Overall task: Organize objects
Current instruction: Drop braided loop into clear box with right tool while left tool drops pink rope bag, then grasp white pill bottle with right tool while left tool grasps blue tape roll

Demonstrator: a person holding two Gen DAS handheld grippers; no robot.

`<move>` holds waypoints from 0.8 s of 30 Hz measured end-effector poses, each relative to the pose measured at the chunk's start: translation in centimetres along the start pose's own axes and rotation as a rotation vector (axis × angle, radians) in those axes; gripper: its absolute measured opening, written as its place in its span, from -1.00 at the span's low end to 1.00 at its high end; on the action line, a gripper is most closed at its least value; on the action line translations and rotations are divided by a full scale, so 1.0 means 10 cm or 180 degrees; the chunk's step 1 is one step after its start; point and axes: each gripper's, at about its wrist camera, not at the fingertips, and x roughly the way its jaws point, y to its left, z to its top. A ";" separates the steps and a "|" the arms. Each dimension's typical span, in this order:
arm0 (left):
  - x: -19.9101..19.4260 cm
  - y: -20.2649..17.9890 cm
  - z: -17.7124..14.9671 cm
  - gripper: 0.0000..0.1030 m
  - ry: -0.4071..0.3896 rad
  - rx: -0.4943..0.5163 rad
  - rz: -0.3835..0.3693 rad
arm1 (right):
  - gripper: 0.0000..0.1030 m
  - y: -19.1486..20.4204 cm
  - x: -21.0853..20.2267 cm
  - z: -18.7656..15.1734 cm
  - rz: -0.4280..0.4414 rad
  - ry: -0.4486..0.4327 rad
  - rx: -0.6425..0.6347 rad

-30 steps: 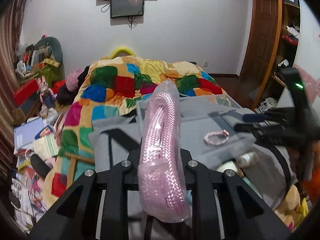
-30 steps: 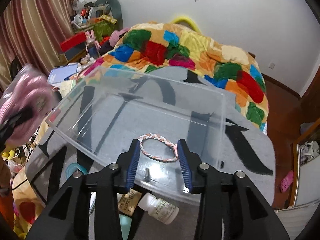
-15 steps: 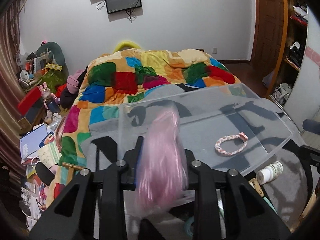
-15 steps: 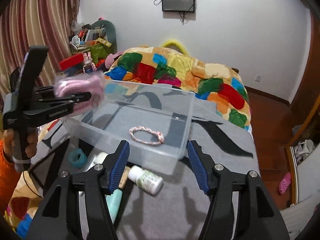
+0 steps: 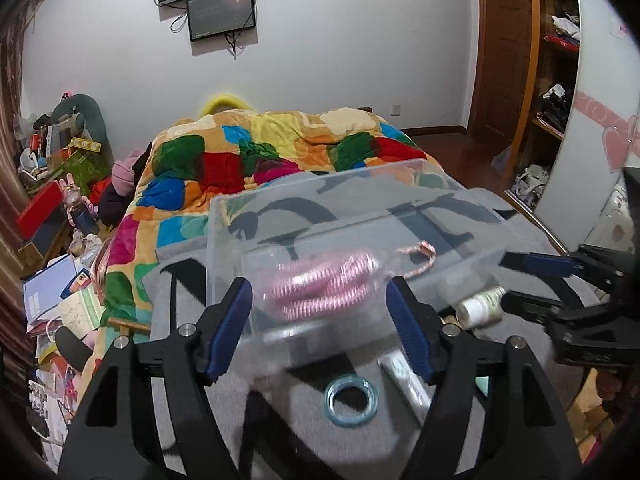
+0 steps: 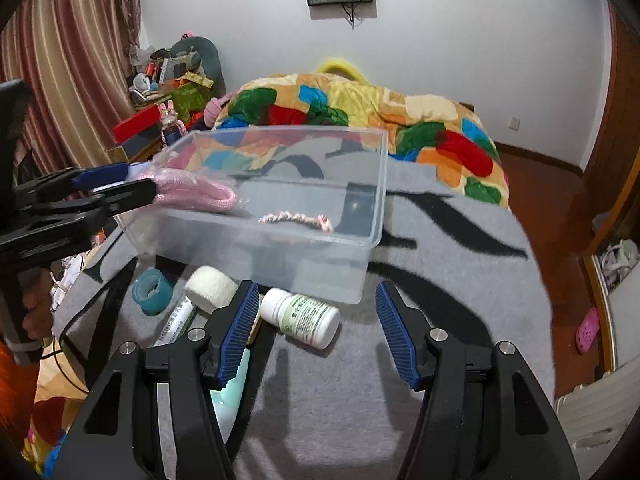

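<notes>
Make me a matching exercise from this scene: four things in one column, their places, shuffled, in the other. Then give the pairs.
Things:
1. pink coiled rope in a plastic bag
2. pink-and-white braided loop
3. white pill bottle with a green label
4. teal tape roll

Places:
A. lying on the grey blanket between the right gripper's fingers
B. on the floor of the clear plastic bin, near its middle
C. at the bin's left end, just in front of the left gripper
D. on the blanket outside the bin's left front corner

Pairs: 1-C, 2-B, 3-A, 4-D
</notes>
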 end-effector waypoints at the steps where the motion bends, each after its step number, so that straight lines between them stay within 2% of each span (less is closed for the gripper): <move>1: -0.02 0.01 -0.02 0.37 0.0009 -0.0006 -0.0026 | 0.11 0.01 0.02 -0.02 -0.0013 0.0008 0.0008; 5: -0.08 0.05 -0.15 0.51 0.0076 -0.0031 -0.0151 | 0.12 0.03 0.15 -0.04 0.0013 0.0093 0.0070; 10: -0.06 0.06 -0.34 0.52 0.0174 -0.0021 -0.0180 | 0.32 0.07 0.27 -0.04 -0.0095 0.0091 0.0132; 18: 0.23 0.05 -0.58 0.52 0.0523 -0.0105 -0.0285 | 0.32 0.03 0.39 -0.09 -0.0191 0.0198 0.0214; 21: 0.30 0.00 -0.60 0.49 0.0568 -0.0054 -0.0277 | 0.18 0.02 0.39 -0.09 -0.0148 0.0189 0.0202; 22: 0.31 -0.02 -0.60 0.40 0.0573 -0.0046 -0.0272 | 0.05 0.02 0.39 -0.09 -0.0136 0.0188 0.0193; 24: 0.35 -0.04 -0.61 0.25 0.0600 -0.0040 -0.0287 | 0.00 0.02 0.37 -0.10 -0.0120 0.0191 0.0180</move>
